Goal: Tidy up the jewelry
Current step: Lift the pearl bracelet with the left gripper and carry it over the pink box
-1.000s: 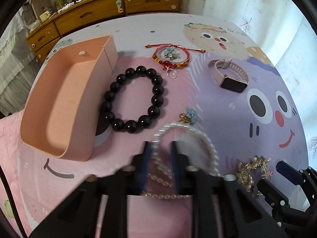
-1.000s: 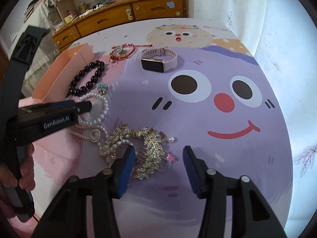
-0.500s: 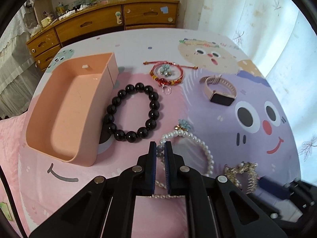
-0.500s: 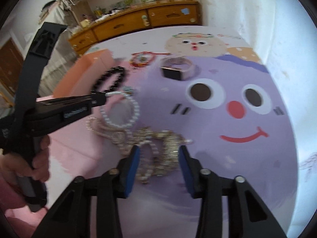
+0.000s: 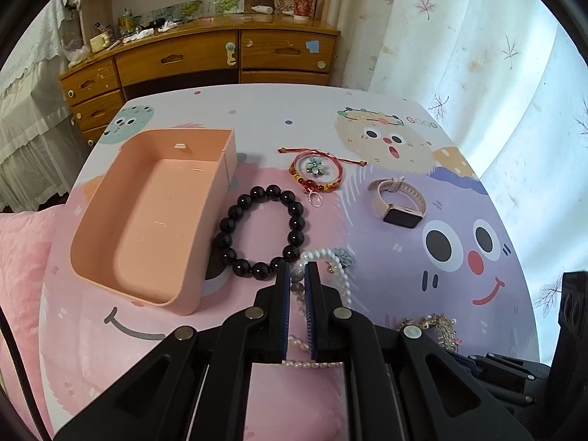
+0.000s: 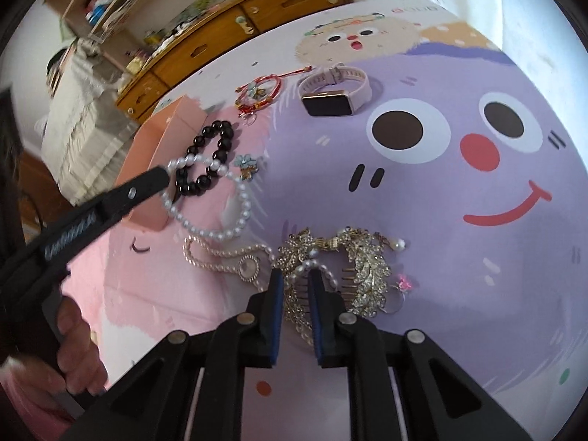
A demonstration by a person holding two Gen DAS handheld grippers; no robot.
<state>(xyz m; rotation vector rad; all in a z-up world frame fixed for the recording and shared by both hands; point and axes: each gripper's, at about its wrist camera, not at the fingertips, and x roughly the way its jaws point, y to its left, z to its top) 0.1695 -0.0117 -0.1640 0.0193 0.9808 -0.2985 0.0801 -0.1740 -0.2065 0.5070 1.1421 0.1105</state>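
Left hand-held gripper (image 5: 297, 270) clamps the pearl bracelet (image 6: 235, 198); right hand-held gripper (image 6: 296, 279) has just been closing on the gold comb (image 6: 362, 268).

Behind our left gripper (image 5: 297, 275), we lose most of the pearl bracelet (image 5: 340, 275). The gold hair comb (image 5: 435, 325) is cut off by black housing, and the shelf clutter (image 6: 110, 3) blurs.

A bench under a cartoon-face cloth (image 5: 386, 117) carries an open peach plastic box (image 5: 154, 220) at left, a black bead bracelet (image 5: 262, 231) centre, a red cord bracelet (image 5: 318, 171) and pink-strapped smartwatch (image 5: 398, 202) upper right.
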